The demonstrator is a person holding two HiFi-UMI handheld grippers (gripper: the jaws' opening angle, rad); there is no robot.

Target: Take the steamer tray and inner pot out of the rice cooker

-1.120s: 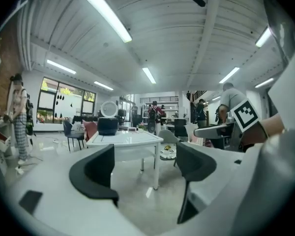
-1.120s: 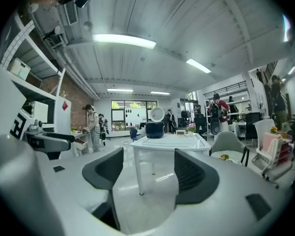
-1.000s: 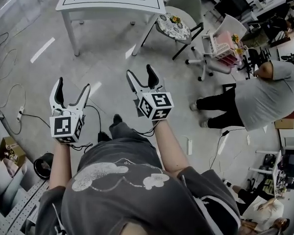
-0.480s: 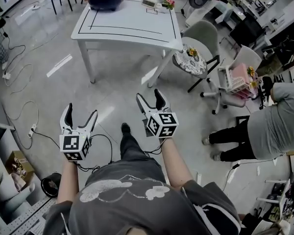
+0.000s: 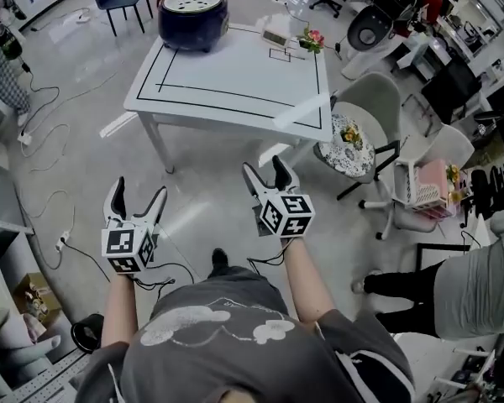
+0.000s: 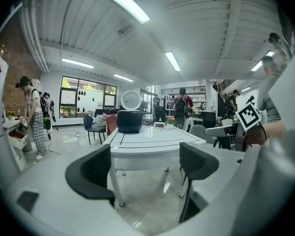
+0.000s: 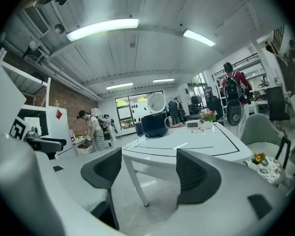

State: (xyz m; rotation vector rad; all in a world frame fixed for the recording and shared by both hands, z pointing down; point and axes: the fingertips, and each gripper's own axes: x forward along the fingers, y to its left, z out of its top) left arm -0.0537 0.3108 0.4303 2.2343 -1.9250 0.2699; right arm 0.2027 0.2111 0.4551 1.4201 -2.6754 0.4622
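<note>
Dark blue, the cooker (image 5: 193, 19) stands with its lid up at the far left of the white table (image 5: 235, 86), well ahead of both your claws; what sits inside it is too small to tell. Your left claw (image 5: 138, 193) hangs over the floor short of the table, jaws spread and nothing between them. Your right claw (image 5: 265, 173), beside it and a little nearer the table's edge, is spread and empty too.
</note>
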